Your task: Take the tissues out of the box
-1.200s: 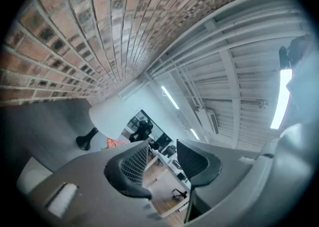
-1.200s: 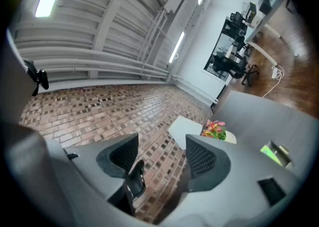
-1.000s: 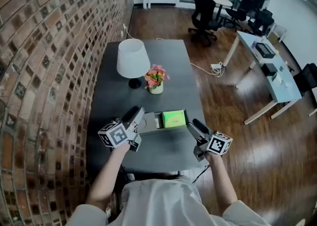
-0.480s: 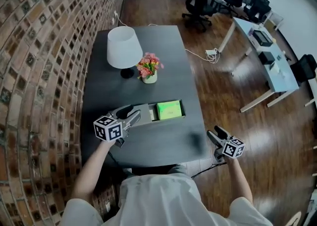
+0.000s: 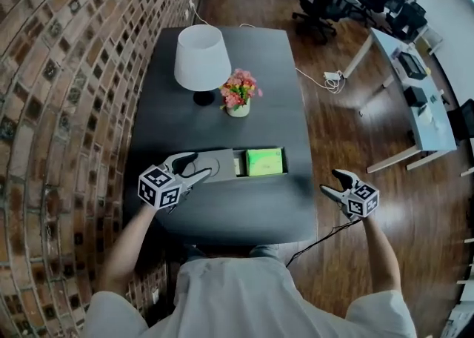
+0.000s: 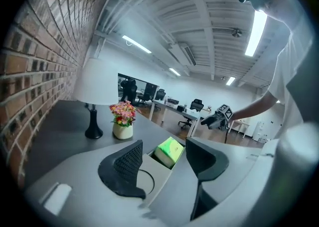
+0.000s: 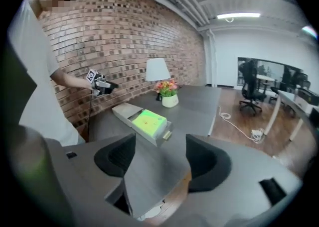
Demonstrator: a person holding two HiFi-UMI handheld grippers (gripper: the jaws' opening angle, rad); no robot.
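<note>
A long grey tissue box (image 5: 219, 162) lies on the dark table (image 5: 222, 214) with its tray slid out to the right. A bright green tissue pack (image 5: 264, 161) lies in that tray. My left gripper (image 5: 194, 167) is at the box's left end with its jaws opening. In the left gripper view the box lid (image 6: 149, 171) runs between the parted pads without touching them, and the green pack (image 6: 168, 150) sits beyond. My right gripper (image 5: 333, 183) hangs off the table's right edge, its jaws opening with nothing between them. Its own view shows the pack (image 7: 148, 121) ahead.
A white lamp (image 5: 201, 62) and a small vase of flowers (image 5: 238, 96) stand on the table behind the box. A brick wall runs along the left. Wooden floor, a cable, a pale desk (image 5: 415, 99) and office chairs lie to the right.
My right gripper has pulled away from the box to beyond the table's right edge. The left gripper's jaws have parted at the box's left end. The tray stays slid out.
</note>
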